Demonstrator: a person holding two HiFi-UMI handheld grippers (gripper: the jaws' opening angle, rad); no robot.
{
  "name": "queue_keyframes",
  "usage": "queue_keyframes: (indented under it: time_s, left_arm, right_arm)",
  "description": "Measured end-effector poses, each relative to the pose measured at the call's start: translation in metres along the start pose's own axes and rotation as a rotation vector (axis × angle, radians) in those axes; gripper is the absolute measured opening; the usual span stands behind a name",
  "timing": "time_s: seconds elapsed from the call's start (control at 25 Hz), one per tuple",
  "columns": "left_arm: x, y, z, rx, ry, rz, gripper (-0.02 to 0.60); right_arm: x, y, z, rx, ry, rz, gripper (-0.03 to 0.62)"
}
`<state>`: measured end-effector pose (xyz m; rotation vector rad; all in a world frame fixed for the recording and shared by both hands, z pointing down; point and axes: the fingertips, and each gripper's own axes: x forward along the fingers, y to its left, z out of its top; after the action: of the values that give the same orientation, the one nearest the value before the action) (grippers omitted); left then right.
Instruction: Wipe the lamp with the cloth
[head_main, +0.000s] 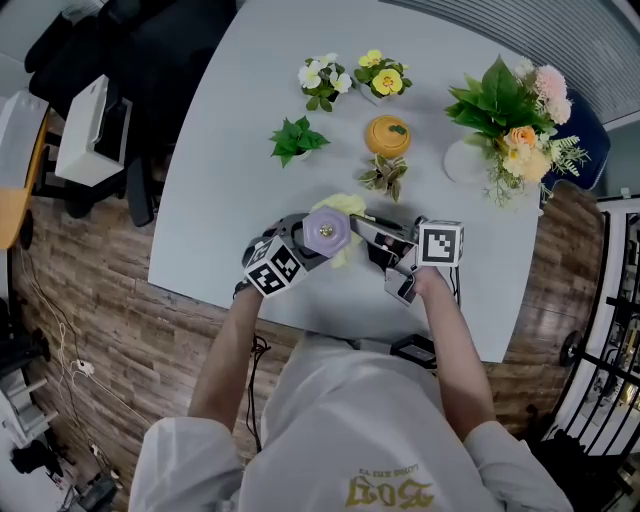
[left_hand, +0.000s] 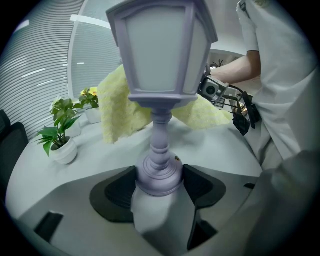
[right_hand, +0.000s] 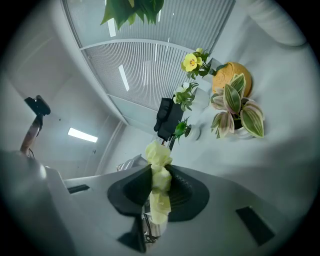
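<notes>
The lamp (left_hand: 159, 75) has its foot squeezed by the left gripper (left_hand: 159, 182) to steady it, while the right gripper (right_hand: 159, 186) pinches the cloth (right_hand: 158, 154) just behind it.

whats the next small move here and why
Probably sweep the right gripper sideways so the cloth rubs across the lamp head. The left gripper is shut on the lamp's base, steadying it. The right gripper is shut on the cloth, which hangs just behind the lamp's head, whether touching it I cannot tell.
</notes>
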<state>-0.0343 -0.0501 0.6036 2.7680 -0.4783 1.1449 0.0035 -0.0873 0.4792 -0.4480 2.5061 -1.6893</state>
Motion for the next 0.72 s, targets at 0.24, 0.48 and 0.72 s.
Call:
queue_keyframes:
  time_s: [0.24, 0.48, 0.72]
  left_arm:
    - [0.0, 0.0, 0.0, 0.0, 0.001, -0.001, 0.305]
    - [0.001, 0.0, 0.0, -0.001, 0.002, -0.001, 0.305]
    - [0.0, 0.0, 0.0, -0.002, 0.004, -0.002, 0.305]
  right_arm:
    - [-0.004, 0.005, 0.0, -0.004, -0.006, 0.013, 0.078]
    - [-0.011, 0.007, -0.004, 0.009, -0.01, 0.031, 0.078]
    - [-0.015, 0.017, -0.009, 0.022, -0.011, 0.071, 0.078]
